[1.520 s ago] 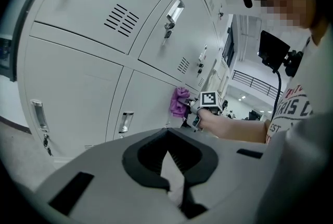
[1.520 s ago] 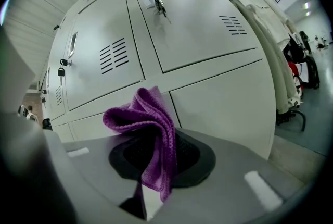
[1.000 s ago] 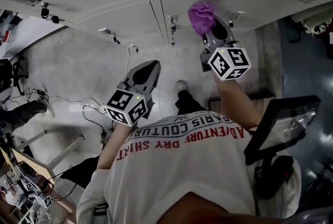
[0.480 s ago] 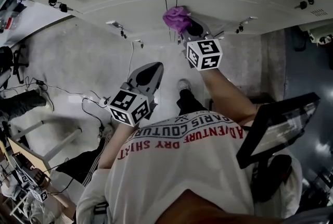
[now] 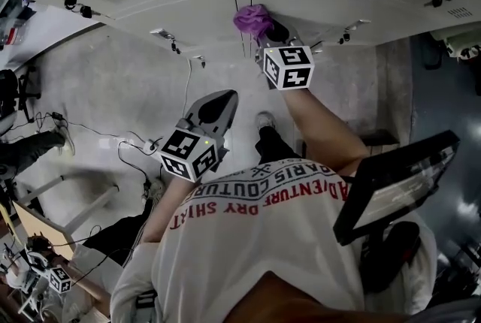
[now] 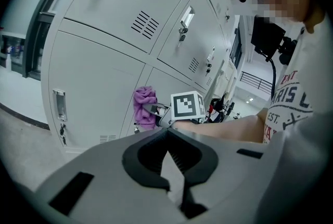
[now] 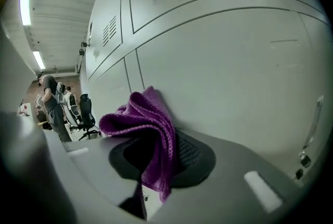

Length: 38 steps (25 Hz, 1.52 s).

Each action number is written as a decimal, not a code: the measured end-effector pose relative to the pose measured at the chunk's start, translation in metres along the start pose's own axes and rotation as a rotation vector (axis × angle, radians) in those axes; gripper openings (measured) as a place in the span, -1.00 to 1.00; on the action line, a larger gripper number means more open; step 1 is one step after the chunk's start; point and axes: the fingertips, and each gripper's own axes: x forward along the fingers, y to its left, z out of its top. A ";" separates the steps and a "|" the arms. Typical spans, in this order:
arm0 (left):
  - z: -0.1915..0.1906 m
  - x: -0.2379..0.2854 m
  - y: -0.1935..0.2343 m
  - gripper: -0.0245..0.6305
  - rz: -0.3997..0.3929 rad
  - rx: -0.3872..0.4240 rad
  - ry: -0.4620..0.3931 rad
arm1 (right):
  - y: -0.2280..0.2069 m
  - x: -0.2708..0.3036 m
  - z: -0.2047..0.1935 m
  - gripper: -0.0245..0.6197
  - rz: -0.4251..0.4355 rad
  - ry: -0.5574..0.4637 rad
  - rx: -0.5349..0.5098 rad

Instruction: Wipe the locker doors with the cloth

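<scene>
My right claw [image 5: 272, 34] is clamped on the purple cloth [image 7: 151, 124], and the bunched end sticks out past the tips, squashed flat against the locker door [image 7: 234, 61]. It sits just right of the seam [image 5: 246, 10] between two doors. So the door is dead ahead of the claw, and I'd guess the next stroke slides sideways along it. My left claw [image 6: 167, 130] is closed on nothing, hanging low and well away from the lockers.
</scene>
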 end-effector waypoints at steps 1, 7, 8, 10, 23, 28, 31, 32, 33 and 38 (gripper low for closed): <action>-0.001 0.002 -0.002 -0.92 -0.005 0.001 0.003 | -0.001 -0.001 0.000 -0.71 0.001 0.000 0.003; 0.001 0.013 -0.013 -0.92 -0.036 0.013 0.010 | -0.022 -0.012 0.002 -0.71 -0.032 -0.011 0.032; 0.000 0.014 -0.014 -0.92 -0.039 0.015 0.011 | -0.028 -0.016 0.002 -0.71 -0.044 -0.015 0.034; -0.001 0.016 -0.015 -0.92 -0.043 0.013 0.015 | -0.042 -0.024 0.003 -0.71 -0.070 -0.021 0.034; -0.013 0.034 -0.026 -0.92 -0.087 0.003 0.051 | -0.169 -0.093 0.004 -0.71 -0.301 -0.049 0.027; -0.014 0.038 -0.029 -0.92 -0.094 0.010 0.063 | -0.207 -0.113 0.004 -0.71 -0.379 -0.053 0.039; -0.015 0.040 -0.029 -0.92 -0.094 0.013 0.069 | -0.220 -0.120 0.003 -0.71 -0.397 -0.058 0.057; -0.016 0.041 -0.029 -0.92 -0.094 0.013 0.071 | -0.221 -0.120 0.003 -0.71 -0.395 -0.055 0.043; -0.016 0.041 -0.029 -0.92 -0.093 0.013 0.072 | -0.220 -0.120 0.003 -0.71 -0.394 -0.052 0.029; -0.016 0.040 -0.031 -0.92 -0.090 0.017 0.068 | -0.219 -0.120 0.002 -0.71 -0.390 -0.054 0.041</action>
